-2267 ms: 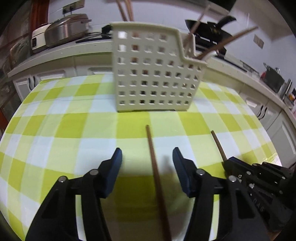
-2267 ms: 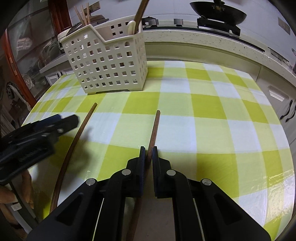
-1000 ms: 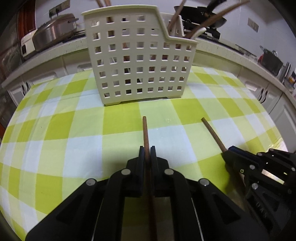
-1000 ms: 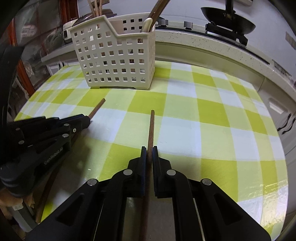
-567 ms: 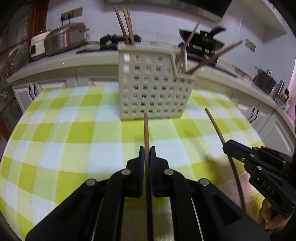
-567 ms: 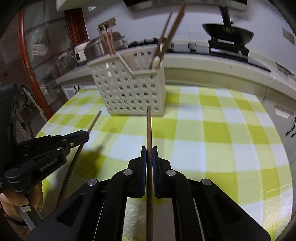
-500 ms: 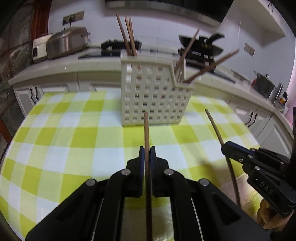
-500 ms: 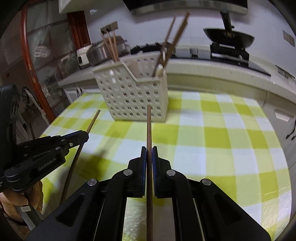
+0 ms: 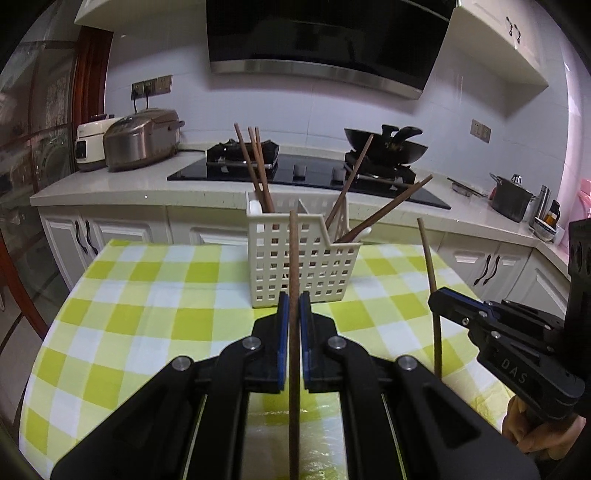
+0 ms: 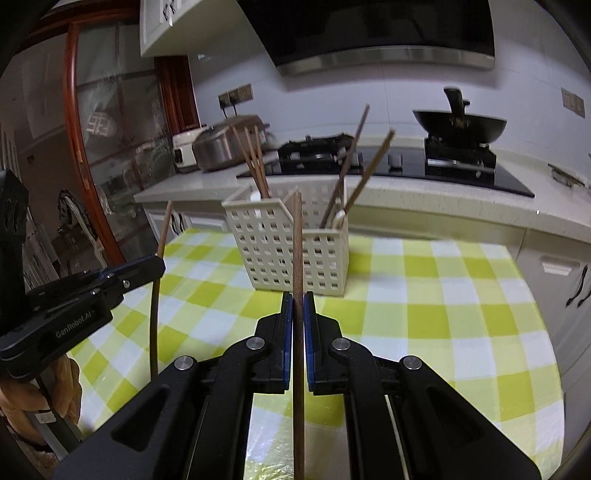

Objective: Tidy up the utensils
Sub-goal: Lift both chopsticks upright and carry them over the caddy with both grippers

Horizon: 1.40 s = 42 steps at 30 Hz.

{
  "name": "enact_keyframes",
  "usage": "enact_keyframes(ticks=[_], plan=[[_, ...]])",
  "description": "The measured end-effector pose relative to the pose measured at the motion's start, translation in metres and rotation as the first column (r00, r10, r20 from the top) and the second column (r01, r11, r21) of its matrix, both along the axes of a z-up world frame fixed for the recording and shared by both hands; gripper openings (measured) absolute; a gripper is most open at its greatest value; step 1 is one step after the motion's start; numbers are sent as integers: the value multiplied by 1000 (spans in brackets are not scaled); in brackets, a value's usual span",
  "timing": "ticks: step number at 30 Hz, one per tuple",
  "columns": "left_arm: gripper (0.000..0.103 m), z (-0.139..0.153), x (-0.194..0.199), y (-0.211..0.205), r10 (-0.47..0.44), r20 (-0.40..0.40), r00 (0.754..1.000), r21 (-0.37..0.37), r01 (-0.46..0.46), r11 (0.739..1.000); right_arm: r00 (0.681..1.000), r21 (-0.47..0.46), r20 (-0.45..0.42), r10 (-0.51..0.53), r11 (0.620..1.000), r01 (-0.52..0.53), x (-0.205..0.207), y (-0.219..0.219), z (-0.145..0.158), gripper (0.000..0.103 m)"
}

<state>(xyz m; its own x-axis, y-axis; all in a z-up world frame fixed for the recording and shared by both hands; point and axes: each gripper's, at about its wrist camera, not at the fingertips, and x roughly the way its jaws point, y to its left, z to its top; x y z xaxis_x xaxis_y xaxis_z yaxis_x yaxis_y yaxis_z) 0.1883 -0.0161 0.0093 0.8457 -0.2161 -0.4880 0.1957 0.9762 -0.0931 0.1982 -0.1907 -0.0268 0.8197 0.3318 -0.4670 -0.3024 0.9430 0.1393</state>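
Left gripper: blue-padded jaws pinched tight on a brown wooden chopstick. Stick runs straight out between the pads; its far tip shows in front of the upper edge of the basket. Stick is clear of the table, held in the air

Right gripper: jaws likewise clamped on a second brown chopstick, which points forward and up, tip overlapping the basket's rim in this view. Whether either tip touches the basket cannot be told

Cross-views: the right gripper shows at the right edge of the left wrist camera, its stick rising above it, a bit of the person's hand below. The left gripper sits at the left of the right wrist camera, thin stick standing above its fingertips

White perforated utensil basket stands upright on the table, beyond both grippers, at the far side of the yellow-green checked tablecloth. It has a taller compartment on the left and a lower one on the right. Three chopsticks lean in the taller part; two more slant out to the right from the lower part, beside a white handle or spoon end, too small to identify

Background: counter with rice cooker, black hob, wok, range hood above, steel pot at right
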Motion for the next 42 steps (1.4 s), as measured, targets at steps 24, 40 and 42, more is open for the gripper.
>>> enact_keyframes(ticks=[24,40,42], plan=[[6,21,-25,-4,25,111,994,22,-27,999,991,10,137,6,1000,-7,-23,1,22,6],[6,26,-27,-6,27,136,990,34,-31,999,985,14,170,6,1000,-9,-26,0,25,6],[6,26,-27,-6,26,136,990,34,-31,999,983,12,184,9,1000,-11,-28,1,27,6]])
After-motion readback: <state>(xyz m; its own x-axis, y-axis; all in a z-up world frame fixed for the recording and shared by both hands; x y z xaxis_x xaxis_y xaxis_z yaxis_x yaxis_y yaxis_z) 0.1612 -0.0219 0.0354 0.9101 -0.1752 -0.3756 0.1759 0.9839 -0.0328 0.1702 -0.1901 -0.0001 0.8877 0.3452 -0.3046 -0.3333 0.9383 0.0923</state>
